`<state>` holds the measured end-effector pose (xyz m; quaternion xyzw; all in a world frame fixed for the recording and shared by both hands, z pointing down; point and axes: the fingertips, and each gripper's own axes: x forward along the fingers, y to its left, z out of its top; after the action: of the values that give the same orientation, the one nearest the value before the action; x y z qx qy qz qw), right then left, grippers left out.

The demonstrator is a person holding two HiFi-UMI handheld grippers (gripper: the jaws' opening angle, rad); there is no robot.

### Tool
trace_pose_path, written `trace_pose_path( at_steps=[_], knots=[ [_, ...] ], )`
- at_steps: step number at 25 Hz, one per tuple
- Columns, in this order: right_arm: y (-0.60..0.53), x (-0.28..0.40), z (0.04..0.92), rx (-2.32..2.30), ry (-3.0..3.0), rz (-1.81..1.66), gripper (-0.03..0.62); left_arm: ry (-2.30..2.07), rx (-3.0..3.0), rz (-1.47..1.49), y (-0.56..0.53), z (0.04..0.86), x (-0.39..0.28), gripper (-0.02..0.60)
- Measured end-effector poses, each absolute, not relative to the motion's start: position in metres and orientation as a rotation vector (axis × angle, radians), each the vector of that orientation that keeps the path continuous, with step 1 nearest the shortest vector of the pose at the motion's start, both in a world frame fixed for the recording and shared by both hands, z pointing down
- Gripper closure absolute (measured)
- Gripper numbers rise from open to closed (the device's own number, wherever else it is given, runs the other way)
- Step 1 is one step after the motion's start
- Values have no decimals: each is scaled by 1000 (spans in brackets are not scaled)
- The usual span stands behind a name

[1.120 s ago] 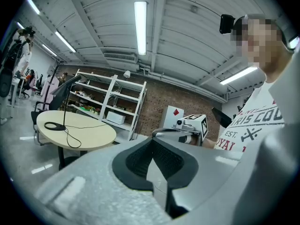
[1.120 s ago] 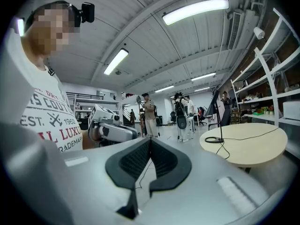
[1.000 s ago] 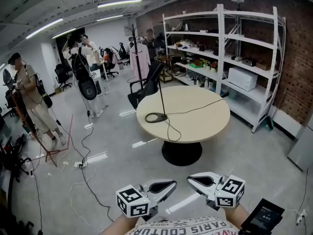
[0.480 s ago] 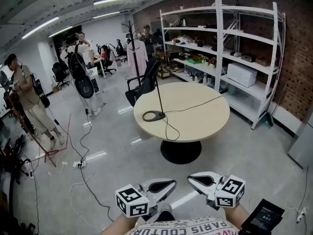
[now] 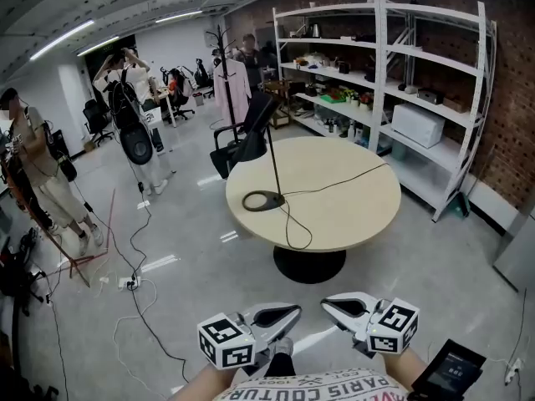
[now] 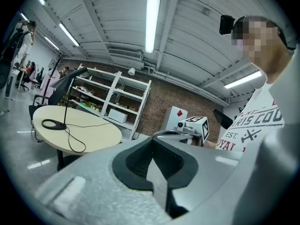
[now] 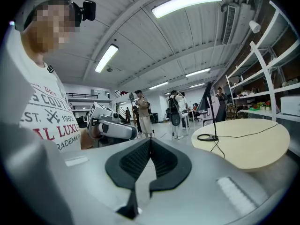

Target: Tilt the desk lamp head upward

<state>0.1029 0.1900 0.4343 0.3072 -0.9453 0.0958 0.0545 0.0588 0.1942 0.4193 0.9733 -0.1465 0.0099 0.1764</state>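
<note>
1. Bottom centre: the left claw (image 5: 284,314) and right claw (image 5: 336,306) are each pressed closed on nothing, well short of the desk lamp (image 5: 275,178). If they arrive closed, they could only knock it.
2. Left of centre: a floor cable (image 5: 140,245) trails beside the approach, and a foot could catch it.
3. On the round table (image 5: 351,215), the lamp cord (image 5: 287,222) loops loosely and could snag a claw.
4. The ring base (image 5: 263,200) sits on the table's left part. It is probably light, so it may slide or tip unless steadied.
5. Above centre, the lamp head (image 5: 257,128) tops a thin stem (image 5: 272,153). A hard push could topple everything.
</note>
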Motion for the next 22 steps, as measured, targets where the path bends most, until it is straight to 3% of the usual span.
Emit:
trace_pose_path(
  at_steps=[22],
  knots=[
    [-91,65,439,974,-2856,328,588,-487,2736,3,-96,415,-3,580]
  ],
)
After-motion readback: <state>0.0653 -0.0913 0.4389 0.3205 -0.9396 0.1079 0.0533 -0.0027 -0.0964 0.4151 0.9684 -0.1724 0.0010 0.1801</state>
